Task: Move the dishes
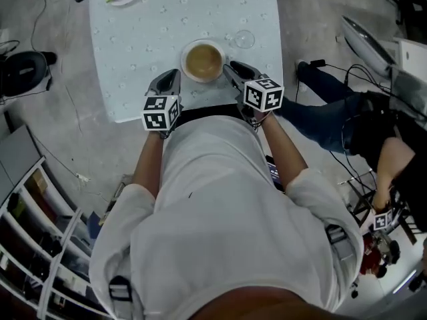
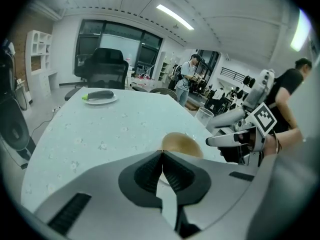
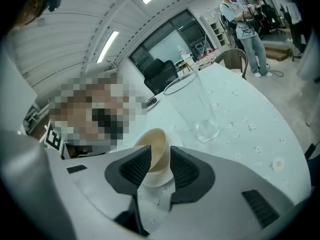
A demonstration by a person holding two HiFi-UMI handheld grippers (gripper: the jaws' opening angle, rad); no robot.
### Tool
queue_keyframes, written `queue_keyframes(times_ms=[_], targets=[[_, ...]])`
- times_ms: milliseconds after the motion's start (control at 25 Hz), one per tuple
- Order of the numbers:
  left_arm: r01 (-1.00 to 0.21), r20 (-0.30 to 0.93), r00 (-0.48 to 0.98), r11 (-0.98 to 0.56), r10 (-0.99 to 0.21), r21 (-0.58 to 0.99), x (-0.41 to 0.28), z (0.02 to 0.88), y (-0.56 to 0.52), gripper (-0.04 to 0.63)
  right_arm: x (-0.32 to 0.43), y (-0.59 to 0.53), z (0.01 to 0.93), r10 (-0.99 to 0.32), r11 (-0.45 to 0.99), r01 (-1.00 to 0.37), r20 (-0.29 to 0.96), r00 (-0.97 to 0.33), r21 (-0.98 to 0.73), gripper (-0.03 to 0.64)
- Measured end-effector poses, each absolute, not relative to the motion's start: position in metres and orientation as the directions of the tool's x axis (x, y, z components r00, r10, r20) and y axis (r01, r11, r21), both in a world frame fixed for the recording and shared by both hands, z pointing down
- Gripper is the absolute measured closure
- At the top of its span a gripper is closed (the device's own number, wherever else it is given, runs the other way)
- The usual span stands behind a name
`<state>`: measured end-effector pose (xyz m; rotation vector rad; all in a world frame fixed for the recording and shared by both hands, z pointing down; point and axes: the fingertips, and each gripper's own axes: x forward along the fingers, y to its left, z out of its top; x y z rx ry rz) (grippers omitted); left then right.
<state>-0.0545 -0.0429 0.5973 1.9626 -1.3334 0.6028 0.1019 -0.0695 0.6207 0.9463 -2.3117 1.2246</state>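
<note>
Pinches with the right gripper (image 3: 160, 158) the wall of the tan bowl (image 1: 203, 61) on its saucer (image 1: 189, 74) at the near edge of the table (image 1: 147, 45), holds the left gripper (image 2: 161, 154) beside it, jaws pressed together.

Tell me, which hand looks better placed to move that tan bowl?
Right. The right gripper straddles the wall of the bowl and seems to pinch it, ready to lift. The left gripper is shut, empty, beside the bowl.
</note>
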Motion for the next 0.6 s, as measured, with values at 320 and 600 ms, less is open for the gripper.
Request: queue_keyframes(times_ms=[320, 600], targets=[[-0.948, 0.709, 0.31, -0.154, -0.633, 0.278, -0.078, 0.607, -0.023, 0.575, 0.078, -0.075, 0.644, -0.322, 0.375, -0.697, 0.619, -0.716, -0.611, 0.482], [-0.954, 0.711, 0.274, -0.092, -0.647, 0.284, -0.093, 0.608, -0.012, 0.575, 0.062, -0.075, 0.657, -0.264, 0.348, -0.701, 0.652, -0.711, -0.623, 0.495]])
